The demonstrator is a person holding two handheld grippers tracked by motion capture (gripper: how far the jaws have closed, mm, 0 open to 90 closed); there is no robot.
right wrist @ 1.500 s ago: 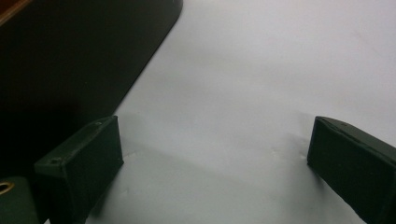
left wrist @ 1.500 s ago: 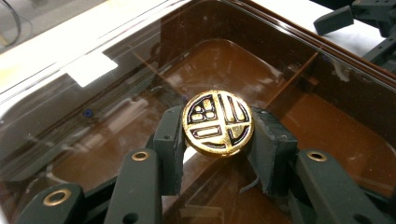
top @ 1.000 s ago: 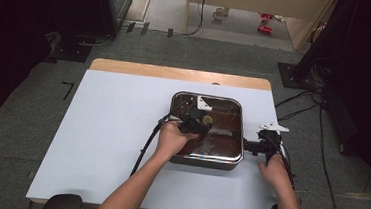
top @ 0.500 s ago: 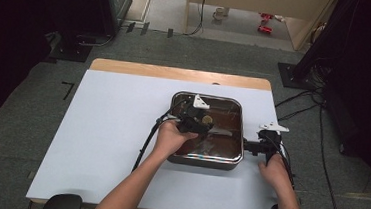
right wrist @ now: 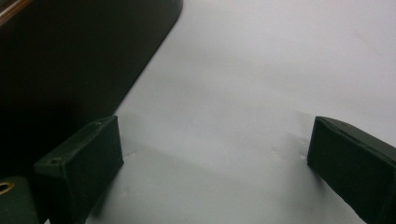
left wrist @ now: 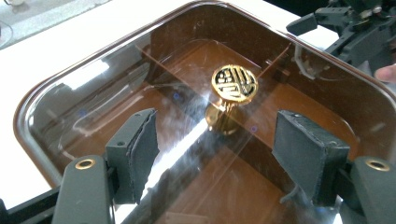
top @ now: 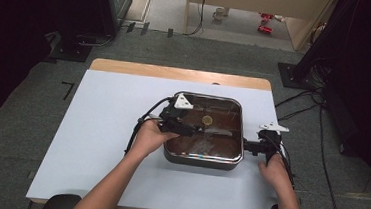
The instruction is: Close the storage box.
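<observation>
In the high view, the left gripper (top: 184,127) is hovering over the lidded brown box (top: 203,156), nearer its gold knob (top: 207,119) than the right gripper (top: 256,146) waiting beside the box. In the left gripper view, its fingers (left wrist: 135,154) are spreading wide, the knob (left wrist: 234,83) lying straight ahead between them. In the right gripper view, the fingers (right wrist: 84,161) are gaping over bare bench (right wrist: 261,70).

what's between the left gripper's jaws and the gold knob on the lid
Nothing solid: in the left gripper view the left gripper stands open above the clear lid, and just bare glass runs from its pads to the gold knob.
</observation>
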